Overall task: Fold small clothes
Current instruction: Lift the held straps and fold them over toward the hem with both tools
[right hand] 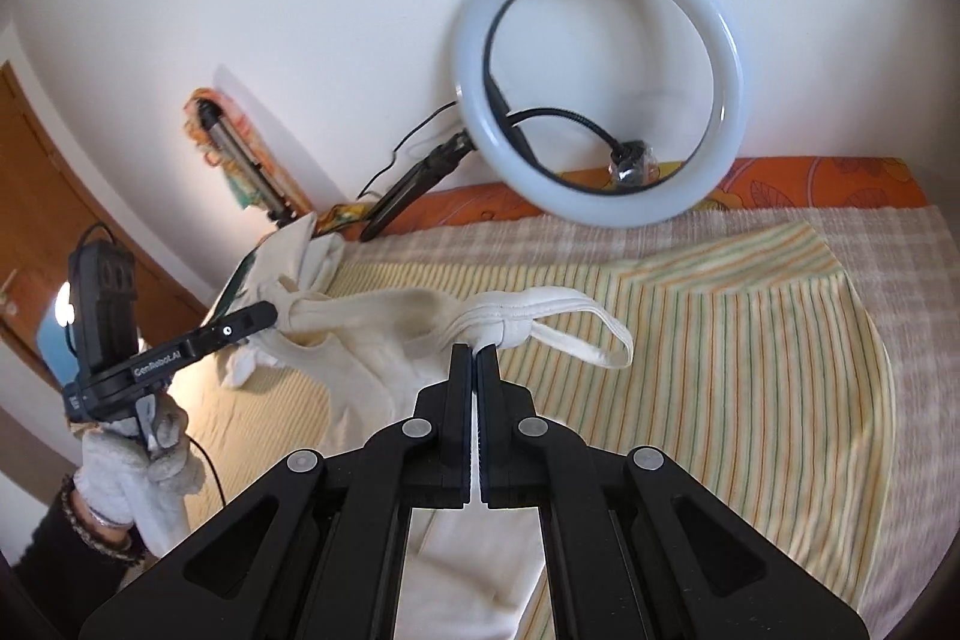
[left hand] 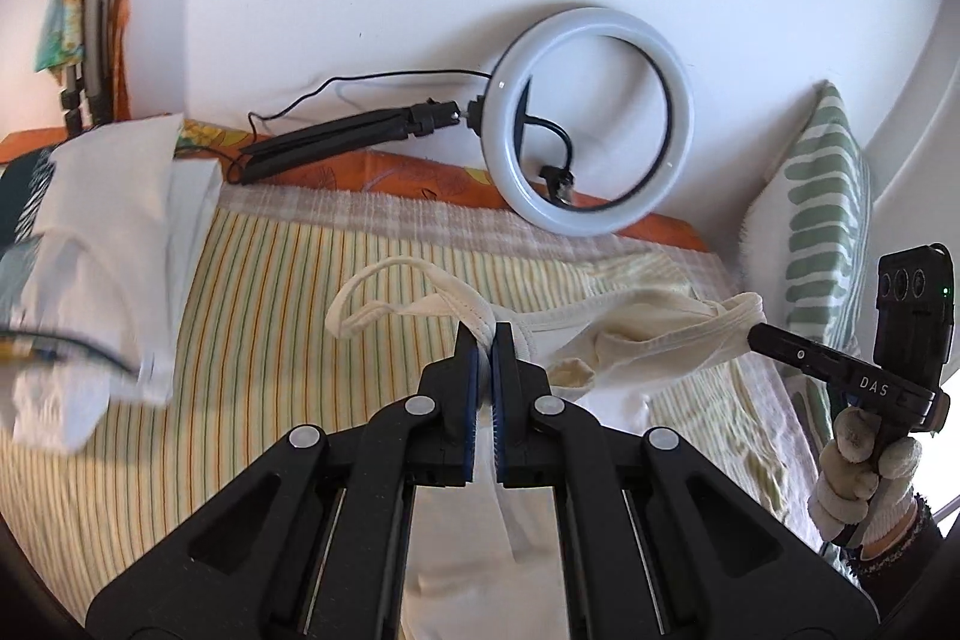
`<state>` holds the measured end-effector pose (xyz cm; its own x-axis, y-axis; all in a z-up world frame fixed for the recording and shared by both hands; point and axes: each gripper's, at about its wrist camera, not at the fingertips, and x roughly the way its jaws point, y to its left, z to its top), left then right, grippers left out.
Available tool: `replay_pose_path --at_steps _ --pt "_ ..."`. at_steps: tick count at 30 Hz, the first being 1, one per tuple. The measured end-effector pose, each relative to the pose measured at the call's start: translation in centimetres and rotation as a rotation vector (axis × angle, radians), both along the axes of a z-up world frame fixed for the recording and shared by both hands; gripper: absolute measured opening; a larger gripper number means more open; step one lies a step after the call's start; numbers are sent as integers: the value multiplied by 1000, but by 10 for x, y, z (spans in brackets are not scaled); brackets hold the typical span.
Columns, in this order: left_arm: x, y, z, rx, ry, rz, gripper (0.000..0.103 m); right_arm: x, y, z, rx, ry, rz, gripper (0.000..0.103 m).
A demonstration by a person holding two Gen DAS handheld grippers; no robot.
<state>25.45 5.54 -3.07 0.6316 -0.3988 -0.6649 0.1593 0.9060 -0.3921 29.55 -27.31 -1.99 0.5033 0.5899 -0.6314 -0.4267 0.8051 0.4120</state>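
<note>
A small cream tank top (left hand: 624,340) hangs stretched between both grippers above a striped cloth on the bed. My left gripper (left hand: 486,334) is shut on one bunched shoulder strap (left hand: 474,316), with a strap loop sticking out to the left. My right gripper (right hand: 475,355) is shut on the other bunched strap (right hand: 504,325), and shows in the left wrist view (left hand: 753,331) at the right. The left gripper shows in the right wrist view (right hand: 270,317) at the left. The top's body (right hand: 360,364) sags between them and hangs down below the fingers.
A striped yellow cloth (right hand: 750,370) covers the bed. A ring light (left hand: 594,117) on a folded tripod leans on the wall at the back. A pile of white clothes (left hand: 114,232) lies at the left. A green-patterned pillow (left hand: 828,226) stands at the right.
</note>
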Motion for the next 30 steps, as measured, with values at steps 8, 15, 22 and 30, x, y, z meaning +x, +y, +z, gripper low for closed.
replay_pose_path --at_steps 8,15,22,30 --pt "-77 -13 -21 0 44 -4 2 -73 2 -10 -55 -3 24 0" --pt "-123 -3 -55 -8 107 45 2 -122 6 -32 -122 -1 50 0" --pt "-149 9 -77 -33 176 59 2 -153 4 -53 -181 7 70 0" --pt "-173 8 -62 21 172 45 4 -151 15 -50 -176 13 115 1"
